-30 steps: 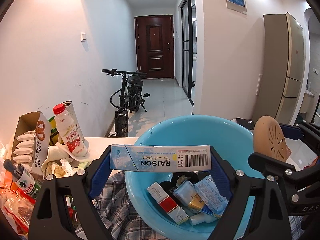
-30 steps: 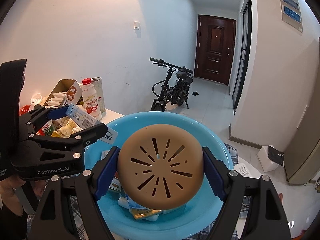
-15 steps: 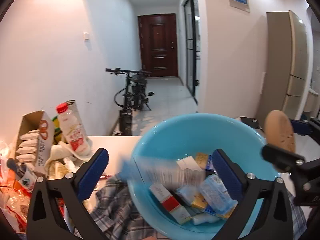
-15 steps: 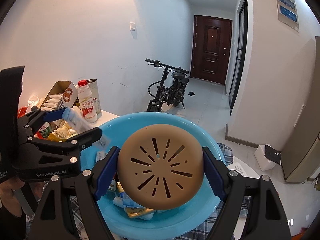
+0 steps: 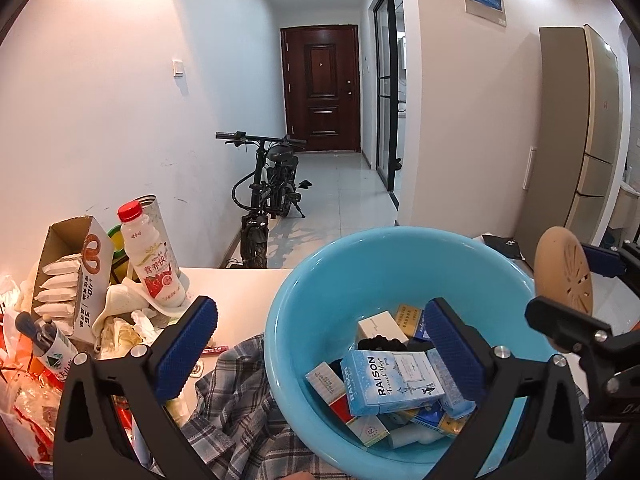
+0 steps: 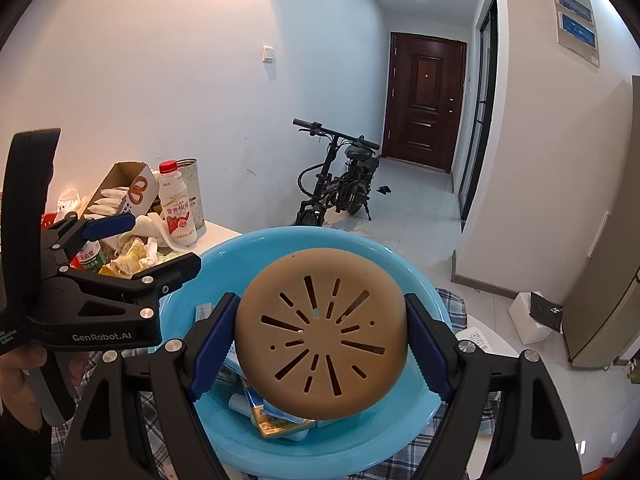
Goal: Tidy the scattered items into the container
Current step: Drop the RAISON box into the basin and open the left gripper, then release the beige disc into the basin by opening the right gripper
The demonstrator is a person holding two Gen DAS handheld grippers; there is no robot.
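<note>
Over the blue basin [image 6: 412, 280] the right tongs [image 6: 320, 344] pinch a tan slotted disc [image 6: 320, 336] by its rim — a slight slackening could tip it out past the basin's edge. The left tongs [image 5: 320, 344] stand spread and empty; the RAISON box [image 5: 394, 376] lies inside the basin.

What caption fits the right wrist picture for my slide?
Right gripper holds a tan slotted disc above the blue basin of small boxes.
</note>
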